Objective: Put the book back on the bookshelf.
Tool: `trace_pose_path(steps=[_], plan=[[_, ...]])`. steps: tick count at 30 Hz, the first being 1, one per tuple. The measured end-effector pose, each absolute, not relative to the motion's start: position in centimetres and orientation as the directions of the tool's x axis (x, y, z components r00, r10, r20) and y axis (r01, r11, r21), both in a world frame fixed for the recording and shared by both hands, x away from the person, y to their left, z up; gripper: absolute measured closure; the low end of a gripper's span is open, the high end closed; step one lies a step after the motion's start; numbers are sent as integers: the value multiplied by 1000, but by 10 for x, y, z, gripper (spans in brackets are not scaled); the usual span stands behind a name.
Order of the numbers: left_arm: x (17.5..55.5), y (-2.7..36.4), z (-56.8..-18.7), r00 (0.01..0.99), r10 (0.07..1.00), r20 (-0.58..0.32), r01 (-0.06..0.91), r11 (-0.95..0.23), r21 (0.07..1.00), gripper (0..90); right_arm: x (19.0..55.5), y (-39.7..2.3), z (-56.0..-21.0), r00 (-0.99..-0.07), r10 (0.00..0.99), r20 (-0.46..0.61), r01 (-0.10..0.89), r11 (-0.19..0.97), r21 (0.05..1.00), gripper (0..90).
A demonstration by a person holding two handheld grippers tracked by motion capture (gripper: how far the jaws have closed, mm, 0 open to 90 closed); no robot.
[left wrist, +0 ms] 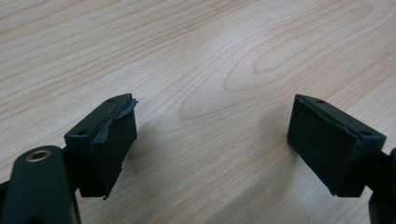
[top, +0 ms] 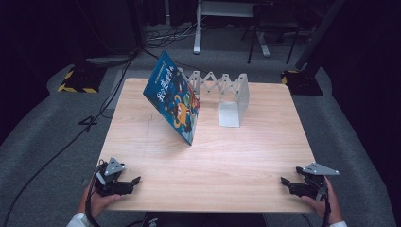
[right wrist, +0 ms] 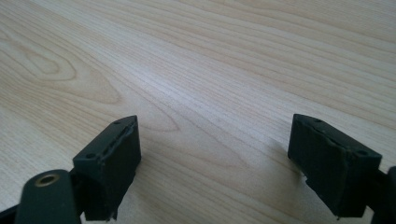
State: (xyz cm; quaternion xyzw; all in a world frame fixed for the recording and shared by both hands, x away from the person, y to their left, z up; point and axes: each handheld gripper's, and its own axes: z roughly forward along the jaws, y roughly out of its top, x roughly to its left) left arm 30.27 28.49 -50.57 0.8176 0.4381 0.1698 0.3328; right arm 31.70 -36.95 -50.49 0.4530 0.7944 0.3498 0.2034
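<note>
While both gripper views show bare wood, a book (top: 173,98) leans against a rack (top: 226,94).

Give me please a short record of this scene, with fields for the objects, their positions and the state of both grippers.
surface: wooden table
book: blue picture book, tilted, leaning against the rack's left end
rack: white expandable book stand, far centre of table
left gripper: open, holding nothing, near left corner
right gripper: open, holding nothing, near right corner
</note>
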Motion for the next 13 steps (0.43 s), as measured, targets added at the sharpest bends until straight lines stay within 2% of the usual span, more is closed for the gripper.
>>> trace_pose_path(steps=[13], plan=[[303,285,-506,553,833,-16,608,-391,691,162,317,-370,-505,-502,865,-6,581,342,738,168]])
